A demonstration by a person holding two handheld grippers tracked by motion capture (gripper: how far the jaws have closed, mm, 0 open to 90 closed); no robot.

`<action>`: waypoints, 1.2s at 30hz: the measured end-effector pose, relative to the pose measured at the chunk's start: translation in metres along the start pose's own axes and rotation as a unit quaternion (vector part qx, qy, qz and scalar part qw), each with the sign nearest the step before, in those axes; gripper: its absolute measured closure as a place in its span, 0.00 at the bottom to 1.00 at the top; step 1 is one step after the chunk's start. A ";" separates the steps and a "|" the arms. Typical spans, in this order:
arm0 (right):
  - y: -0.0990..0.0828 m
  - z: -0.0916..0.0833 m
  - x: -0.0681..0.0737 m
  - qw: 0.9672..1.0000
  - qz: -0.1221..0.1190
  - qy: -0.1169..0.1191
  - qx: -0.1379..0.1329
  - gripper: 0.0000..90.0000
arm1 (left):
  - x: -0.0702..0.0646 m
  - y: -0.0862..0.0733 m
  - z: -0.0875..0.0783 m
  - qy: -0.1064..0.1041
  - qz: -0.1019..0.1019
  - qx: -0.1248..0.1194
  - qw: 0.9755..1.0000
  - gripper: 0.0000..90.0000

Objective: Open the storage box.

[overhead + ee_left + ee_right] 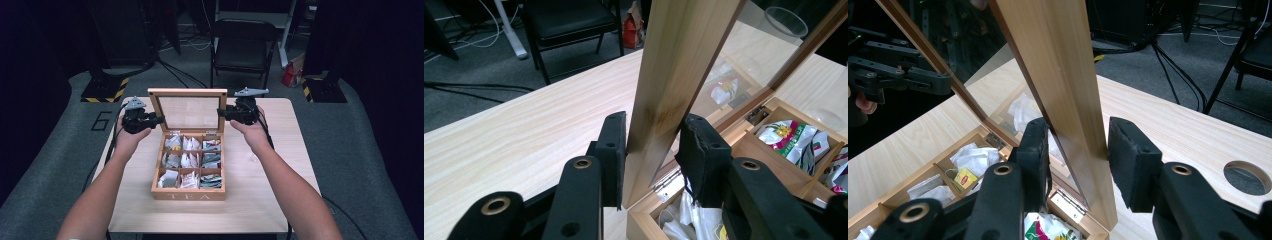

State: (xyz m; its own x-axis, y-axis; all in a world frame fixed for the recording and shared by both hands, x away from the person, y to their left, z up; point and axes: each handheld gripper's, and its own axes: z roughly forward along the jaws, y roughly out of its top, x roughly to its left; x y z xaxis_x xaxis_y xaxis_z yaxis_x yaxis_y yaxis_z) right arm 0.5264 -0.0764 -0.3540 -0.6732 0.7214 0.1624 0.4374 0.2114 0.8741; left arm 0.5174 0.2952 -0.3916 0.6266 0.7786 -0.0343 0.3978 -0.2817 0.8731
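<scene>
A wooden tea box [187,193] marked TEA stands mid-table, its compartments holding several tea bags [190,160]. Its glass-paned lid [187,92] stands upright at the back. My left gripper [159,120] is shut on the lid's left frame edge; in the left gripper view both pads [616,145] press the wood of the lid [674,60]. My right gripper [221,113] clamps the lid's right frame edge, and in the right gripper view the frame [1058,65] sits tight between the pads [1125,155]. Tea bags [786,137] [965,177] lie below the jaws.
The light wooden table [280,150] has bare surface on both sides of the box and a round hole [1246,176] near its right side. A black folding chair [242,47] and a red bag [290,75] stand on the floor beyond. Striped stand bases [105,90] flank the far corners.
</scene>
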 end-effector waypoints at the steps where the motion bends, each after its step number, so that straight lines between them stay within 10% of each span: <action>1: 0.000 0.000 0.000 1.000 0.000 0.000 0.000 0.67 | 0.000 0.000 0.000 0.000 -0.001 0.001 1.000 0.71; 36: -0.025 -0.025 0.012 1.000 -0.010 -0.001 0.010 0.60 | 0.014 0.005 0.019 0.000 -0.046 -0.003 0.999 0.72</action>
State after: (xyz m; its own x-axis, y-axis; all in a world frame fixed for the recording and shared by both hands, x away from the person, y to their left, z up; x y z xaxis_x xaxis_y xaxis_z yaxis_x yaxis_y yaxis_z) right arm 0.4923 -0.0896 -0.3622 -0.6803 0.7186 0.1439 0.4359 0.2389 0.8677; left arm 0.5411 0.2944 -0.3973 0.5874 0.8013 -0.1135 0.4491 -0.2061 0.8694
